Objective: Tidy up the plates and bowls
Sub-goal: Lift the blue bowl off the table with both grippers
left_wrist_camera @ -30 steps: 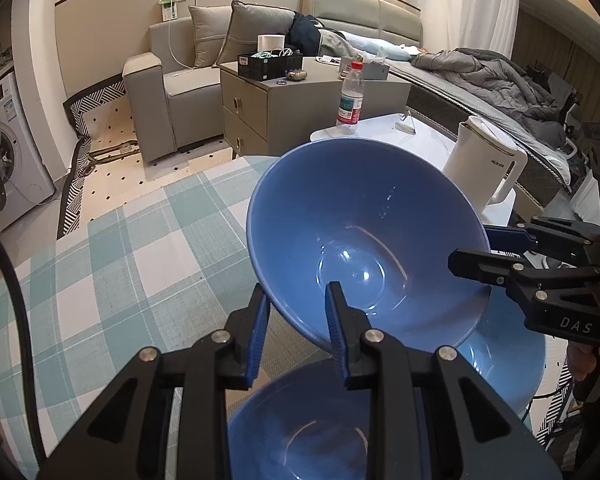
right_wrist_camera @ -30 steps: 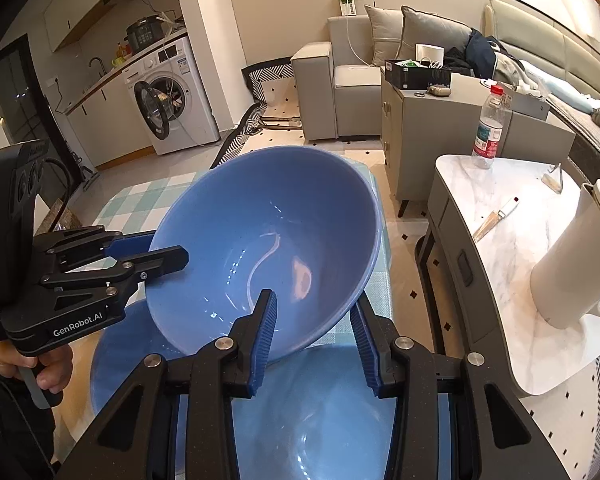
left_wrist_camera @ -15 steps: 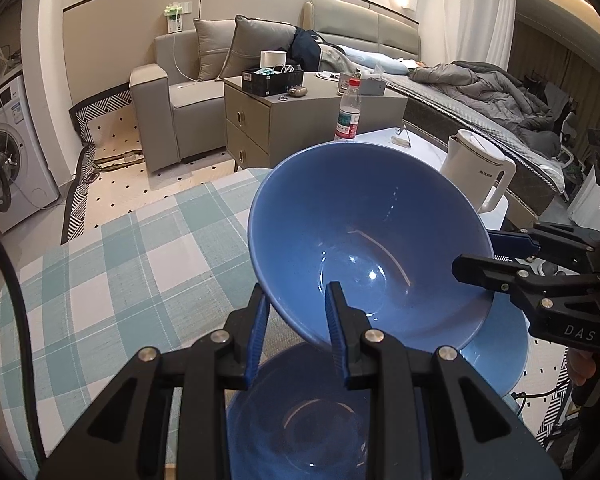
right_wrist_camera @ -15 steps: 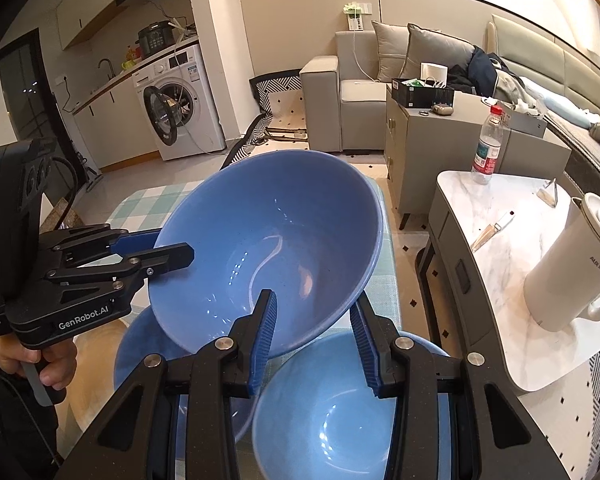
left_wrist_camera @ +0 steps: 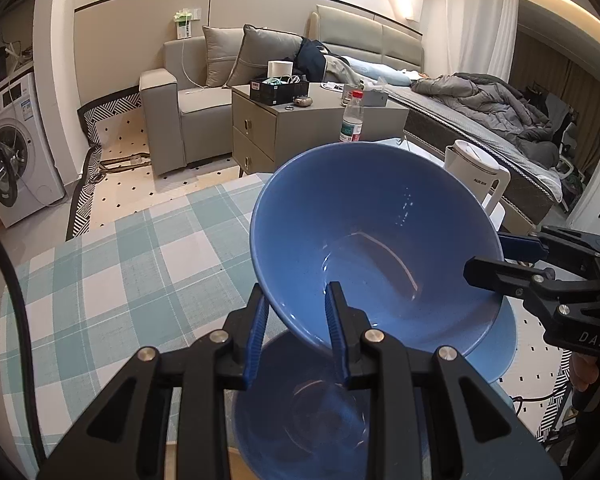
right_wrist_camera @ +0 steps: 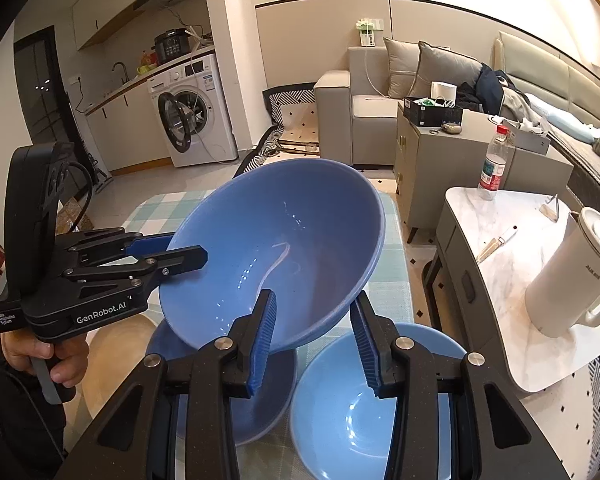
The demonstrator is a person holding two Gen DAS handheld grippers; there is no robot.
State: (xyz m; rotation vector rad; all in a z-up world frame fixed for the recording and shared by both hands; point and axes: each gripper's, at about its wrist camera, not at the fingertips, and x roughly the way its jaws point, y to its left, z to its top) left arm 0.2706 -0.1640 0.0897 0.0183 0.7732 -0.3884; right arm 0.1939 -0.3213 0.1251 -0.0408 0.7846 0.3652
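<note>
Warm ceiling light washes pale panelled walls. A grey sofa (left_wrist_camera: pixel 188 108) with cushions stands beside a grey drawer cabinet (left_wrist_camera: pixel 284 128). A white washing machine (right_wrist_camera: pixel 192 112) sits under the kitchen counter, and the tiled floor (left_wrist_camera: pixel 148 176) carries small black diamonds.

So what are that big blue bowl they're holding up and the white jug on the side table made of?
The big blue bowl looks like glazed ceramic: a smooth, glossy surface with sharp glints of light and a thick, even rim, though hard plastic can't be ruled out. The white jug looks like matte plastic: a dull, even sheen, a moulded handle and a fitted lid.
</note>
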